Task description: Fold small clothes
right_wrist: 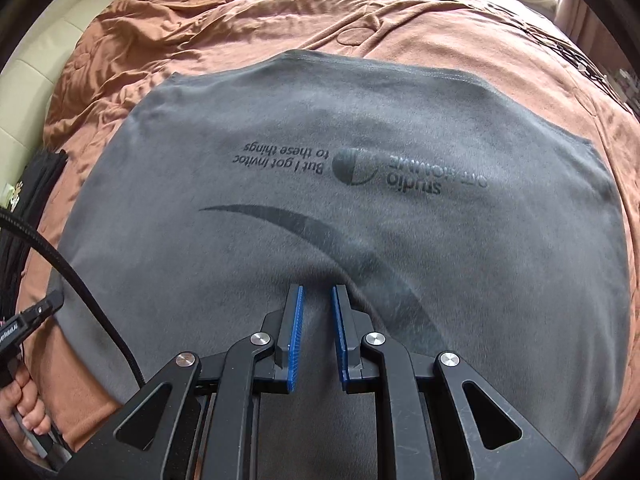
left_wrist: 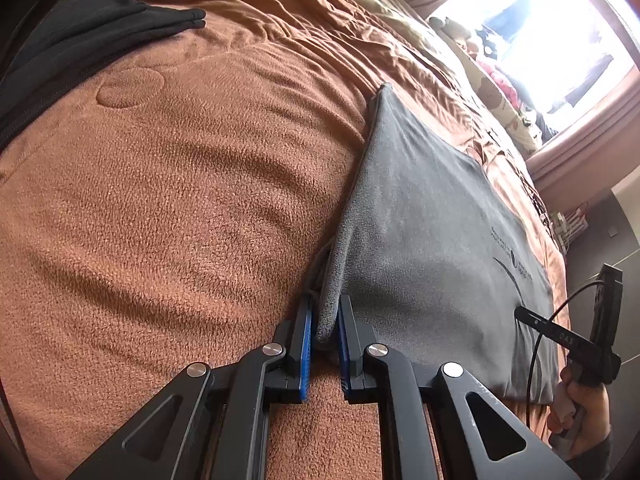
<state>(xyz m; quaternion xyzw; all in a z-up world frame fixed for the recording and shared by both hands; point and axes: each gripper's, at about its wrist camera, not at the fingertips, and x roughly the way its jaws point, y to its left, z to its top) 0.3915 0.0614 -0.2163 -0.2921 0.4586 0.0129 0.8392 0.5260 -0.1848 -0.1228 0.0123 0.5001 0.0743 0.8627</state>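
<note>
Through the left wrist camera, the left gripper has its jaws drawn narrow on a bunched edge of the grey T-shirt, with cloth pinched between the blue pads. The shirt lies on the brown bedspread, and that held edge is its side nearest the camera; a black garment rests well apart from the shirt, toward the far left corner. Beyond the shirt's right edge, a hand holds the other tool.

Through the right wrist camera, the right gripper sits over the near part of the T-shirt, below its printed lettering and beside the dark curved stripe. Its jaws stand narrow, and a small ridge of cloth seems caught between them, though how firmly cannot be told.

The risks, as judgement: the right gripper appears to hold only the top layer in mid-panel, so lifting could separate the layers and leave a lopsided fold. The left pinch is near the edge and thick with bunched cloth; a sharp pull might slip it free. Uneven lifting by the two hands would skew the crease, and dragging could rumple the bedspread beneath the shirt.
</note>
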